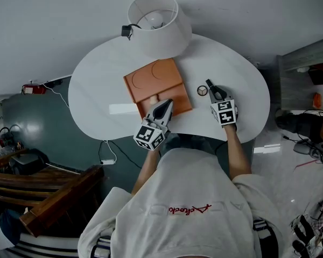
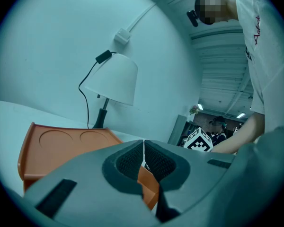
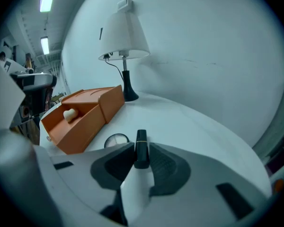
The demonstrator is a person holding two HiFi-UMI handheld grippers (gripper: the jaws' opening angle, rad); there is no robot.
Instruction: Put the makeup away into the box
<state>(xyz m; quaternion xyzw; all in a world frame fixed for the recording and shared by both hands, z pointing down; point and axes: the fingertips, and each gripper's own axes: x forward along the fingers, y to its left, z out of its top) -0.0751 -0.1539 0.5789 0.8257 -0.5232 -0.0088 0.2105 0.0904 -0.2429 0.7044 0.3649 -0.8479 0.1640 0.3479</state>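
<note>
An orange box (image 1: 153, 79) lies mid-table with its drawer (image 3: 78, 119) pulled out; a small cream item (image 3: 69, 113) rests inside. My left gripper (image 1: 166, 105) is at the drawer's front, jaws shut, pads meeting (image 2: 143, 152) with the orange edge (image 2: 150, 186) just below; whether it grips anything is hidden. To the right, a black lipstick (image 3: 141, 148) lies on the white table (image 1: 97, 90), and my right gripper (image 3: 141, 159) has its pads against both sides of it. A round compact (image 3: 116, 139) lies just left of the lipstick, also seen in the head view as a compact (image 1: 203, 91).
A white lamp (image 1: 153, 20) stands behind the box at the table's far edge, its cable running up the wall. The table's front edge curves close to the person's body. Dark furniture and cables lie on the floor at the left.
</note>
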